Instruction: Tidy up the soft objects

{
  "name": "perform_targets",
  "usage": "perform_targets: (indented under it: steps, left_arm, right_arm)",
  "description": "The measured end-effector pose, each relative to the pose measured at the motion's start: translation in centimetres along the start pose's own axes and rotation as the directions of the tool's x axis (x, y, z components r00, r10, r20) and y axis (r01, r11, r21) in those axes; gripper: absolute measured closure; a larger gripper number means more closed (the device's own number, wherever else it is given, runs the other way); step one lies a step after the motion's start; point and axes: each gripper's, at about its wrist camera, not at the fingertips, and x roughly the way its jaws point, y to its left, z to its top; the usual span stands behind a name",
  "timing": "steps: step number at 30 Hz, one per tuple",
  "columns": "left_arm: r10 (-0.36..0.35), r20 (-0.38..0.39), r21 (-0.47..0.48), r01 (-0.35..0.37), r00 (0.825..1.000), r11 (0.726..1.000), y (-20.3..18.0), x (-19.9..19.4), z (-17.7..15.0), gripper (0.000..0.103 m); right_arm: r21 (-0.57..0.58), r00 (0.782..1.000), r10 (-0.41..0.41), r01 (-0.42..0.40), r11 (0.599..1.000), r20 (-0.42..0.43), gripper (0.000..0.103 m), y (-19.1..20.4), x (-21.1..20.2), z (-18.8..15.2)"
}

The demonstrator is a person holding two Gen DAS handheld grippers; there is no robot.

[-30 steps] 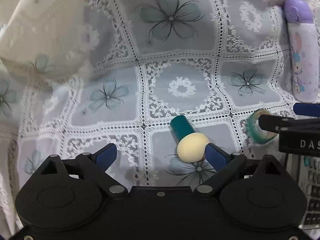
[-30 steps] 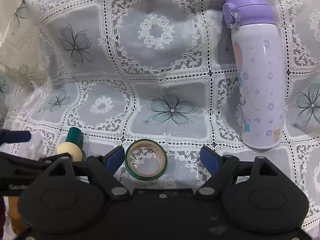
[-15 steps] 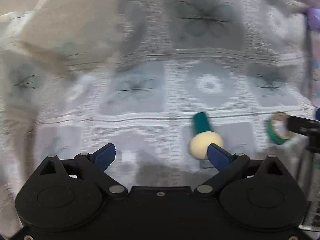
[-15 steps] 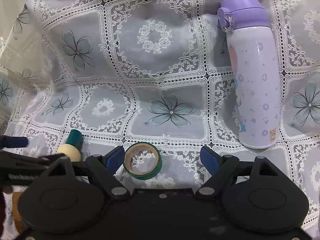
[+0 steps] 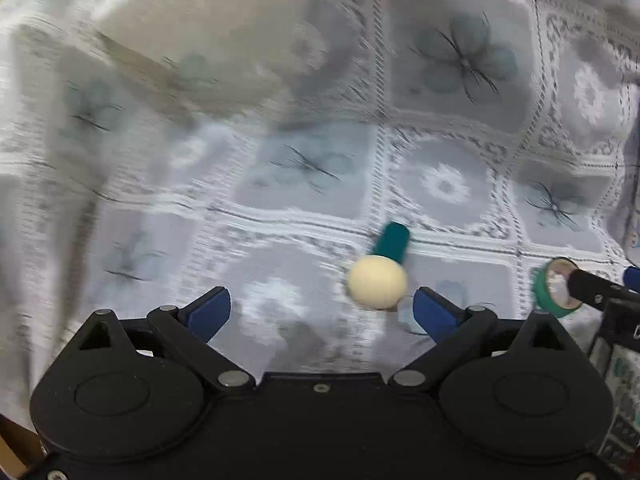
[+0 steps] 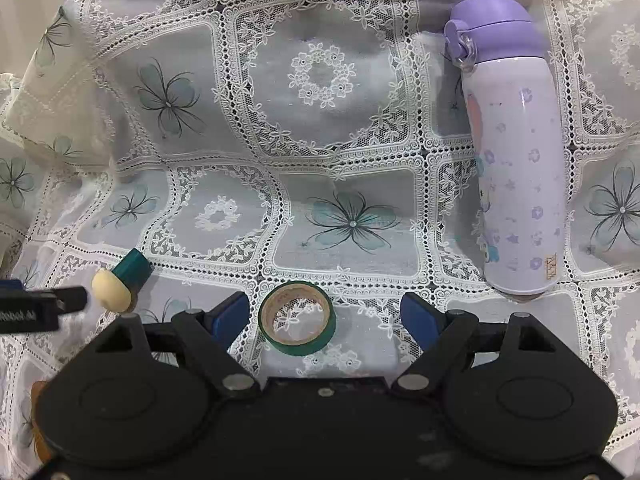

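Observation:
A small sponge applicator with a cream round head and a teal handle (image 5: 378,280) lies on the lace tablecloth. It sits just ahead of my left gripper (image 5: 322,312), close to its right fingertip, and the jaws are open and empty. In the right wrist view the same applicator (image 6: 120,280) lies at the lower left. A green tape roll (image 6: 297,323) lies flat between the open jaws of my right gripper (image 6: 326,318), nearer the left finger, with no pad touching it. The tape roll (image 5: 554,288) also shows at the right edge of the left view.
A purple and white bottle (image 6: 514,152) lies on its side at the right. The tablecloth (image 6: 320,120) bunches into folds at the left and back. A calculator's corner (image 5: 618,380) shows at the lower right of the left view. The left gripper's finger (image 6: 44,306) enters at the left edge.
The left wrist view has rolled and shifted, so the applicator now lies a little farther from the right fingertip and more toward the middle. The right gripper and tape roll have barely moved.

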Motion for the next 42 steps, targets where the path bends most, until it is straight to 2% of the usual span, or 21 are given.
perform_targets:
  steps: [2,4,5,8,12,14,17,22,26,35,39,42]
  left_arm:
    - [-0.006,-0.006,-0.004,0.006,1.0,1.0,-0.9,0.8,0.2,0.009]
    - [0.001,-0.009,0.002,-0.001,1.0,1.0,-1.4,1.6,0.6,0.018]
    - [-0.014,-0.016,-0.007,0.014,1.0,1.0,-1.4,1.9,0.8,0.019]
    - [-0.088,-0.038,-0.034,0.086,0.995,0.996,-1.0,2.3,1.0,0.039]
    - [-0.111,-0.027,0.008,0.111,0.993,0.994,-1.0,1.7,0.6,0.049]
    - [-0.127,-0.024,0.027,0.128,0.992,0.991,-0.8,1.2,0.4,0.06]
    - [-0.148,-0.019,0.046,0.149,0.989,0.988,-0.3,0.4,0.3,0.067]
    - [-0.136,-0.004,0.118,0.136,0.991,0.984,-0.3,-0.1,-0.4,0.066]
    - [-0.138,-0.028,0.13,0.141,0.99,0.981,0.2,-0.1,-0.7,0.061]
    - [-0.101,-0.097,0.184,0.117,0.99,0.976,1.2,-0.8,-2.1,0.061]
    - [-0.099,-0.11,0.181,0.118,0.989,0.976,2.4,-1.5,-2.8,0.058]
    - [-0.102,-0.105,0.144,0.117,0.989,0.983,3.4,-2.1,-2.8,0.057]
  right_arm:
    - [0.005,1.0,0.0,0.0,1.0,-0.001,0.021,-0.1,0.0,0.0]
    - [0.005,1.0,0.0,0.0,1.0,0.001,0.021,-0.1,-0.1,0.0]
    - [0.004,1.0,-0.001,0.001,1.0,0.001,0.021,-0.2,-0.2,0.0]
    - [0.001,1.0,-0.003,0.003,1.0,0.002,0.021,-0.4,-0.2,0.1]
    - [0.004,1.0,-0.006,0.006,1.0,-0.001,0.021,-0.6,-0.2,0.1]
    - [0.01,1.0,-0.006,0.006,1.0,-0.004,0.021,-0.7,-0.1,0.0]
    - [0.006,1.0,-0.009,0.009,1.0,-0.004,0.021,-0.7,-0.2,-0.1]
    - [-0.018,1.0,-0.014,0.014,1.0,-0.005,0.021,-0.4,-0.3,-0.3]
    - [-0.034,1.0,-0.018,0.018,0.999,-0.003,0.021,0.0,-0.3,-0.3]
    - [-0.037,1.0,-0.014,0.014,0.999,-0.006,0.021,0.4,-0.2,-0.3]
    - [-0.045,1.0,-0.016,0.016,0.999,-0.003,0.021,0.6,-0.5,-0.3]
    - [-0.04,1.0,-0.017,0.017,0.999,-0.003,0.021,0.6,-0.7,-0.3]
